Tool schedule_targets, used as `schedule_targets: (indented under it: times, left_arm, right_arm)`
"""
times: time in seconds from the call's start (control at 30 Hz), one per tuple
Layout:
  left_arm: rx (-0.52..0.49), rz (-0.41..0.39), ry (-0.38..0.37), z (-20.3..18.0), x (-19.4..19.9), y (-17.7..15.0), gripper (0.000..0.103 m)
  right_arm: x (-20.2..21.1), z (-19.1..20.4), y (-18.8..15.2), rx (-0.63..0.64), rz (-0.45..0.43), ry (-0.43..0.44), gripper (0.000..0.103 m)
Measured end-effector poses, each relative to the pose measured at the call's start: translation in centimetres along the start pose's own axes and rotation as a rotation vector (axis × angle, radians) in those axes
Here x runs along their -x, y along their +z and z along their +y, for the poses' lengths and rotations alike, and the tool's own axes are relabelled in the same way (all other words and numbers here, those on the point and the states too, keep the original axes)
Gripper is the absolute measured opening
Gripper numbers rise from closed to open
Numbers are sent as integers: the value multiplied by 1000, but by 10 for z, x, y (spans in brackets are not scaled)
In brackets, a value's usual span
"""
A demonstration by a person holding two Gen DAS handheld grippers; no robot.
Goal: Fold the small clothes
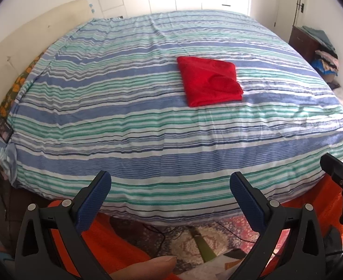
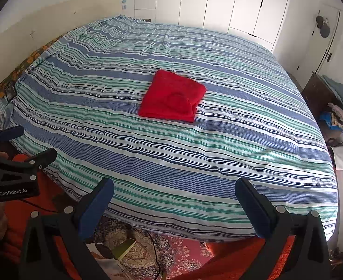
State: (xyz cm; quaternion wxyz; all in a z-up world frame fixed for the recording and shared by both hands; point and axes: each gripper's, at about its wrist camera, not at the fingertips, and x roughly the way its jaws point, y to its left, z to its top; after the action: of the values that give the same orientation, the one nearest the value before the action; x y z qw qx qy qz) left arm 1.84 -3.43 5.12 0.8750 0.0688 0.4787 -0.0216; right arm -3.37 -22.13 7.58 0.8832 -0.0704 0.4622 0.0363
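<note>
Red folded garment (image 1: 209, 80) (image 2: 172, 96) lies flat on striped duvet (image 1: 129, 126) (image 2: 241, 140), right of centre in the left wrist view, near frame centre in the right wrist view. Folded to a rough square, loose layered edge at its right side. Left gripper (image 1: 170, 186): fingers spread wide, nothing between them, held at the near bed edge, lower frame. Right gripper (image 2: 174, 193): likewise spread, empty, well apart from the garment. Patterned rug (image 2: 148, 252) on floor below.
</note>
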Motion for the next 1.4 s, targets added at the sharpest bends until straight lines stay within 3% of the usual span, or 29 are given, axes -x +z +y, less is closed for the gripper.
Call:
schedule_targets:
  times: [0.33, 0.77, 1.4]
  left_arm:
    - [-14, -3, 16, -5, 1, 1, 102]
    - [-17, 4, 11, -6, -2, -1, 102]
    - [-55, 30, 9, -16, 1, 5, 102]
  right_arm:
    - [-1, 3, -3, 41, -23, -88, 102]
    - [1, 6, -3, 72, -43, -141, 102]
    - [4, -1, -2, 39, -32, -91, 102]
